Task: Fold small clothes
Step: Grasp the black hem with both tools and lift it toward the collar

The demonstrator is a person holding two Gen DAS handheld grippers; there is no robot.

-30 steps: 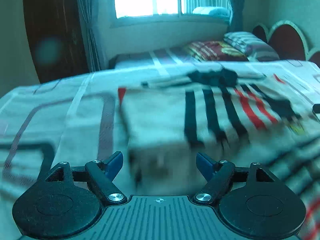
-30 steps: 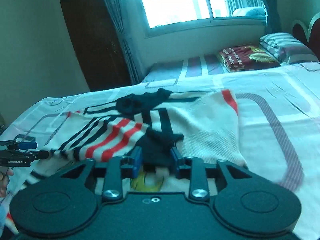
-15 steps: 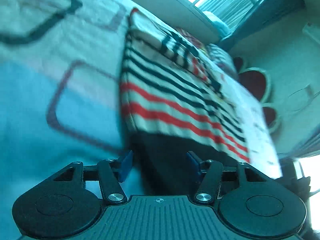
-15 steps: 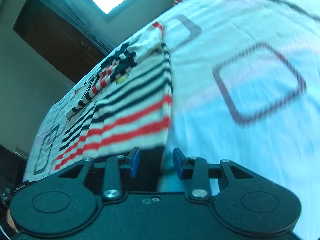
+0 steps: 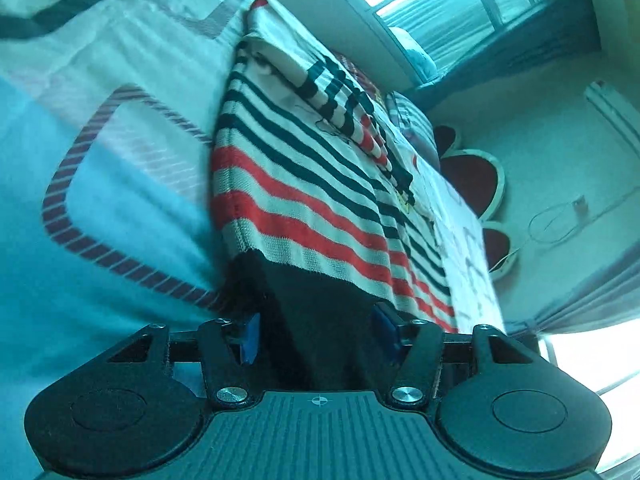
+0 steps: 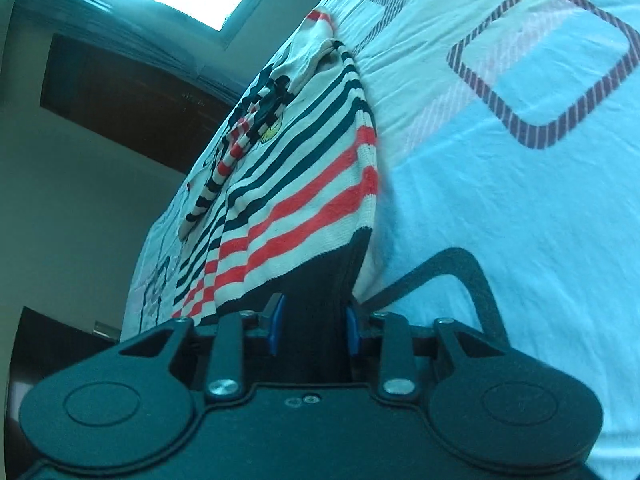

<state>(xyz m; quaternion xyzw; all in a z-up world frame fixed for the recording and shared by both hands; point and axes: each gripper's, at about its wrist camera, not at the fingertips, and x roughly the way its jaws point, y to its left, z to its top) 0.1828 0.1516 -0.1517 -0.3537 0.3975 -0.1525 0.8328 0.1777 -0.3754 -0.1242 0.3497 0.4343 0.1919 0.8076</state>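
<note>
Holding: both grippers have the dark hem of the striped sweater (image 5: 304, 184) between their blue pads.
Left gripper (image 5: 318, 336): jaws set wide, the black hem band lying between them; whether the pads actually press the cloth I cannot tell.
Right gripper (image 6: 312, 328): jaws drawn in close on a bunched piece of the same hem, pads touching it on both sides.
Sweater: spread on the bedsheet (image 5: 120, 208), cream with dark and red stripes, a sleeve folded across its upper part.
Changed since half a second ago: little; the left view is sharper and closer to the hem, and the right jaws are closed a touch nearer on the cloth. A second ago both views were level, looking across the bed.
Left view only: pillows (image 5: 416, 128), the red scalloped headboard (image 5: 476, 180), a wall cable.
Right view only: the dark wooden door (image 6: 132, 112) and the yellow print (image 6: 272, 132) on the sweater's chest.
</note>
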